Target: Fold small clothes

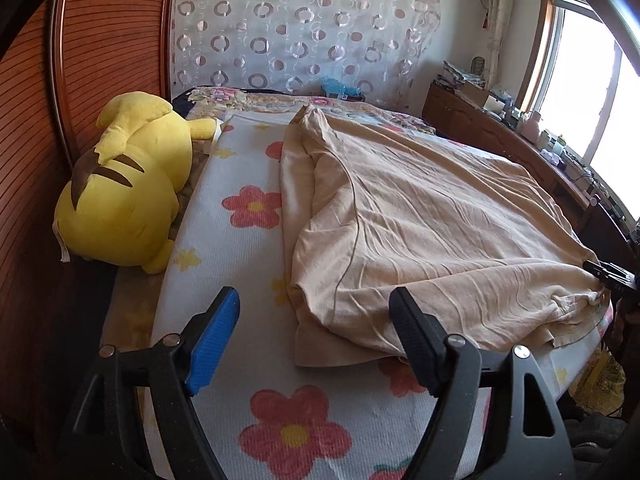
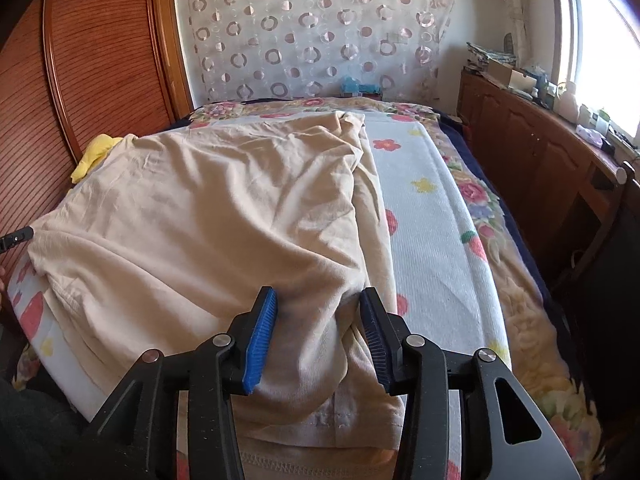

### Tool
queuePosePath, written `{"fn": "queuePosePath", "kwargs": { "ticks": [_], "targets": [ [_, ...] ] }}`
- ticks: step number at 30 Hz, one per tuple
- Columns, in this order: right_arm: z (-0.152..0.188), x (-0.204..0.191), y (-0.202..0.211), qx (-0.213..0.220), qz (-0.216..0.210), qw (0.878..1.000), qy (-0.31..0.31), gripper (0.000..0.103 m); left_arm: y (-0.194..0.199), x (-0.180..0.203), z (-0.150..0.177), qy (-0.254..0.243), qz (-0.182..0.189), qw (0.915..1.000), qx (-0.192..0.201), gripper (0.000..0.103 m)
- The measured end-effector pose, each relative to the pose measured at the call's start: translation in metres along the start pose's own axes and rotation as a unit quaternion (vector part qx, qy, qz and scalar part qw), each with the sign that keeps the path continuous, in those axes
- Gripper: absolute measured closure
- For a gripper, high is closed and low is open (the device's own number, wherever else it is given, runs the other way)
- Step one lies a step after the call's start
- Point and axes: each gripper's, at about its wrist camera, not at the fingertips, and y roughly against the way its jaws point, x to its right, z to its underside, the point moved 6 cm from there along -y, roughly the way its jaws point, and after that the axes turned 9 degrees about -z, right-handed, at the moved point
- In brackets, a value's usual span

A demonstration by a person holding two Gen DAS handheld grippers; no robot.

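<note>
Bedroom scene, 2 wrist views. A beige garment (image 1: 420,232), wrinkled and partly folded over itself, lies spread on a white blanket with red and yellow flowers (image 1: 248,208) that covers the bed.

Left gripper (image 1: 316,340): its jaws stand wide apart, 1 blue pad (image 1: 214,344) on the left and 1 black pad (image 1: 414,344) on the right. Nothing lies between them except the flowered blanket; the near left corner of the garment sits just ahead of the black pad, and whether pad and cloth touch cannot be told. In the right wrist view only a dark fingertip of this gripper shows at the far left edge, beside the garment's corner.

Right gripper (image 2: 318,336): its jaws stand partly apart, with a hanging fold of the garment (image 2: 224,216) running between the blue pad (image 2: 262,340) and the dark pad (image 2: 374,340). The cloth fills most of the gap; the pads do not visibly pinch it. In the left wrist view this gripper appears at the far right edge, at the garment's other near corner.

Surroundings: a yellow plush toy (image 1: 124,188) lies on its side at the bed's left edge, against a reddish wooden wardrobe (image 1: 104,52). A sheer curtain with ring patterns (image 2: 320,32) hangs behind the bed. A wooden sideboard (image 2: 532,152) under the window (image 1: 592,92) carries small boxes and bottles too small to identify.
</note>
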Motion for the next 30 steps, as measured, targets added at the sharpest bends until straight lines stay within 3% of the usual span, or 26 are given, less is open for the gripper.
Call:
{"fn": "queuePosePath", "kwargs": {
  "ticks": [5,7,21,30],
  "targets": [
    [0.004,0.002,-0.002,0.015,0.011,1.0,0.012,0.054,-0.006,0.005,0.004,-0.007,-0.007,0.9999,-0.011,0.025],
    [0.005,0.003,0.0,0.027,0.021,0.999,0.017,0.047,-0.007,0.006,0.006,-0.006,-0.006,0.9998,-0.016,0.025],
    [0.013,0.002,0.001,0.037,0.02,0.999,0.025,0.042,-0.007,0.016,0.011,0.009,0.025,0.9994,-0.022,0.026],
    [0.013,0.003,0.001,0.038,0.018,0.999,0.027,0.041,-0.011,0.023,0.006,0.009,0.037,0.999,-0.024,0.066]
  ]
}}
